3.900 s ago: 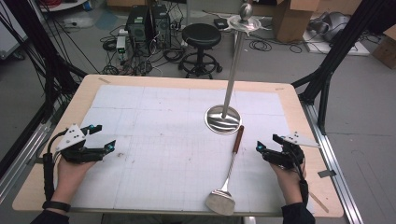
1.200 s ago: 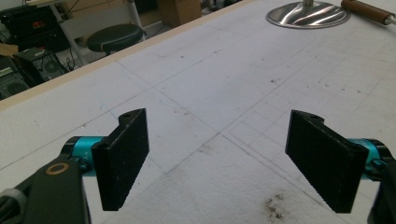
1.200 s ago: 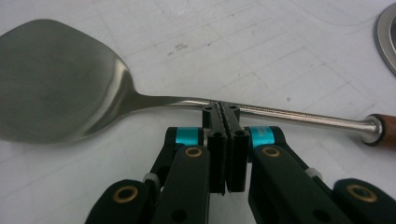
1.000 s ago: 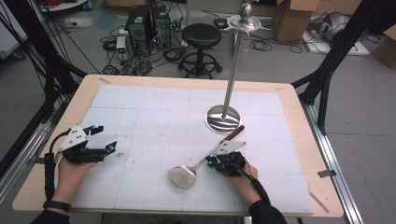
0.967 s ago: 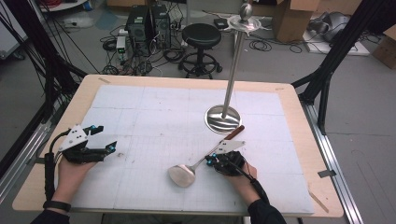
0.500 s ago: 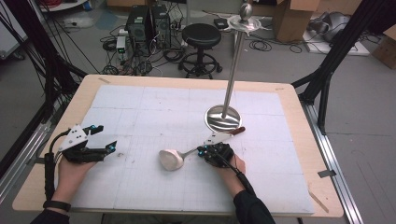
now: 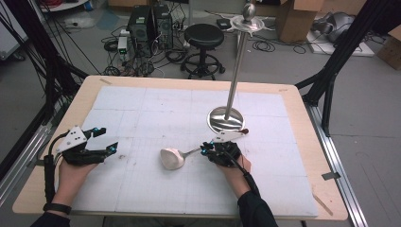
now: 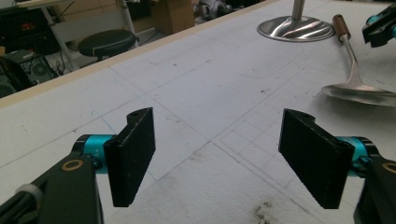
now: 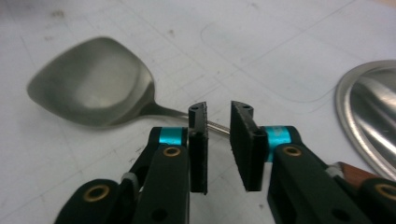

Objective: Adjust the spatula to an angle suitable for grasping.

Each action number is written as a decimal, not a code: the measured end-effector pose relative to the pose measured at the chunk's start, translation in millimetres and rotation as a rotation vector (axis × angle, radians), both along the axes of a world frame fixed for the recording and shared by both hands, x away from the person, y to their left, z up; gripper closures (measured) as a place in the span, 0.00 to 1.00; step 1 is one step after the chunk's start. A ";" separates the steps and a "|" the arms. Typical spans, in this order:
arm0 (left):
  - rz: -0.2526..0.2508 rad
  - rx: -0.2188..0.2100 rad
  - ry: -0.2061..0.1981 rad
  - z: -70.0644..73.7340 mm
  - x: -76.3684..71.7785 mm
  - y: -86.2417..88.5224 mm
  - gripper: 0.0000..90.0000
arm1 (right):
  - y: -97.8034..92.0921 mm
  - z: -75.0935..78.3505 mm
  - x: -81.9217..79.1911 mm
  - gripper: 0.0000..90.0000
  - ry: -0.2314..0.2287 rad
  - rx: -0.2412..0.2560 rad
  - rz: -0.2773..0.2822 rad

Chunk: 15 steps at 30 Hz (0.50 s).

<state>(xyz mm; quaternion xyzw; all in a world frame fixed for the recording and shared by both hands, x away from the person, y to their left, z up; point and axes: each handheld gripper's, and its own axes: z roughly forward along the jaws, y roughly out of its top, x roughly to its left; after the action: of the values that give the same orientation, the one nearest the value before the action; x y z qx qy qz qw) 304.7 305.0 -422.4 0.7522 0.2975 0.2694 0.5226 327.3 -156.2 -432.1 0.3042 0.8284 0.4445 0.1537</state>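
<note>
A steel spatula (image 7: 172, 158) lies on the white gridded mat (image 7: 142, 109), head to the left and brown handle end (image 7: 243, 131) by the stand's round base (image 7: 226, 119). My right gripper (image 7: 204, 150) sits over its thin shaft. In the right gripper view the jaws (image 9: 218, 116) stand a narrow gap apart, and the shaft (image 9: 217, 127) runs crosswise under the tips, not clamped; the spatula head (image 9: 93, 88) lies beyond. My left gripper (image 7: 106, 139) rests at the mat's left, wide open (image 8: 219, 158) and empty, facing the spatula (image 8: 359, 91).
A tall metal stand with a pole (image 7: 234, 71) rises from the base at the mat's right centre. The wooden table edge (image 7: 189, 80) borders the mat. Behind the table stand a black stool (image 7: 203, 35), computer towers (image 7: 146, 19) and cardboard boxes (image 7: 293, 19).
My right gripper came in from the table's right to the spatula's shaft. The spatula swung from pointing toward me to lying crosswise, head moving left and away. The left gripper has stayed put.
</note>
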 end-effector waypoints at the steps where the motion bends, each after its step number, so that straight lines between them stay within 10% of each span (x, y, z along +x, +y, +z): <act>1: 0.001 -0.003 -0.003 0.2 0.0 0.0 0.29 | -3.5 2.5 -1.1 0.84 -0.004 0.014 -0.003; 15: 0.001 -0.017 -0.010 0.1 1.1 1.1 0.27 | -84.0 23.2 -12.5 0.53 -0.043 0.109 -0.075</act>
<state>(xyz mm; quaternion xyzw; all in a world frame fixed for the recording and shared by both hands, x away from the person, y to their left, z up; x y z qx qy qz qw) 305.8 306.1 -422.3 0.7463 0.2976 0.2709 0.5302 314.7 -240.2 -408.9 0.3335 0.7875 0.4893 0.1710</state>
